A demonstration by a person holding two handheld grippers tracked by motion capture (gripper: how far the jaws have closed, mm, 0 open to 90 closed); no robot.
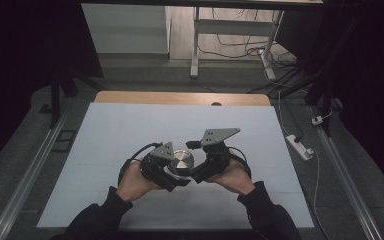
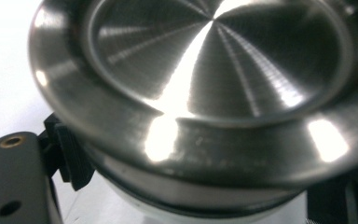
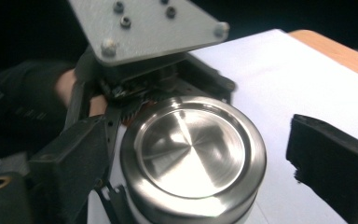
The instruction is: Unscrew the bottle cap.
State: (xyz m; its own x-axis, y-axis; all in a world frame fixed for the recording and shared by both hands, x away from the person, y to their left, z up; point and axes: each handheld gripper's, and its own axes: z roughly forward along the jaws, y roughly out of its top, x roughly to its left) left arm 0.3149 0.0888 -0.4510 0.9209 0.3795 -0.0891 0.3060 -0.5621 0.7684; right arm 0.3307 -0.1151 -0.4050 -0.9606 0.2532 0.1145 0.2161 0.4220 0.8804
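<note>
Round steel container with brushed, recessed lid [image 1: 183, 161] held between two hand-held grippers near the front middle of a white-covered table [image 1: 130, 130], lid facing up; pale body just visible under the metal rim [image 2: 205, 154] in the left gripper view. Left gripper [image 1: 172, 172] closed around the container from the left, a black jaw pressed to its side below the rim, the other jaw hidden behind the lid. Right gripper [image 1: 197, 175] reaching in from the right with jaws spread wide, one black jaw alongside the container's left side in the right gripper view, the other standing well clear over the white sheet; contact of the near jaw with the container impossible to tell. Grey three-cornered plate [image 3: 144, 28] of the left gripper just behind the lid. Left hand [image 1: 132, 182] and right hand [image 1: 235, 177] in dark sleeves entering from the bottom. Wooden table edge [image 1: 180, 97] beyond the sheet, desk legs [image 1: 196, 45] and cables on the floor farther back
</note>
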